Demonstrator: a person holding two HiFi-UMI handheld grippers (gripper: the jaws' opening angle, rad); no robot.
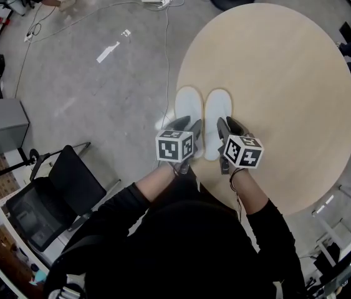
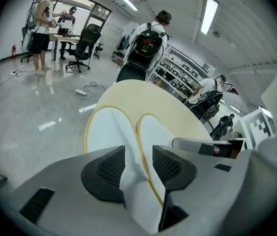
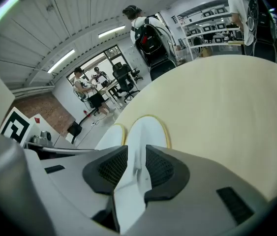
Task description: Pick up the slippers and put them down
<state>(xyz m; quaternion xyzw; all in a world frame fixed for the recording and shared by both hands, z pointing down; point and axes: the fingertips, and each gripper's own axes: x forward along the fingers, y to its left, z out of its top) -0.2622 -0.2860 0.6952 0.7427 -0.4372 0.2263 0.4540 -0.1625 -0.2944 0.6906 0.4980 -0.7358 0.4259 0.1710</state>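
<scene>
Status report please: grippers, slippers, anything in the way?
Left gripper shut on left slipper, right gripper shut on right slipper. Slippers side by side at table edge. Nothing blocking.

Round light-wood table (image 1: 287, 73) on glossy grey concrete floor (image 1: 88, 86). Black chair (image 1: 60, 195) stands apart from table, lower left in head view. White power strip (image 1: 152, 0) w/ cables on floor at top. Grey cabinet (image 1: 0, 126) at left edge. Bkgd: person w/ black backpack (image 2: 150, 38) beyond table; shelving (image 2: 177, 73) behind, contents too blurred to tell, poss. small equipment.
</scene>
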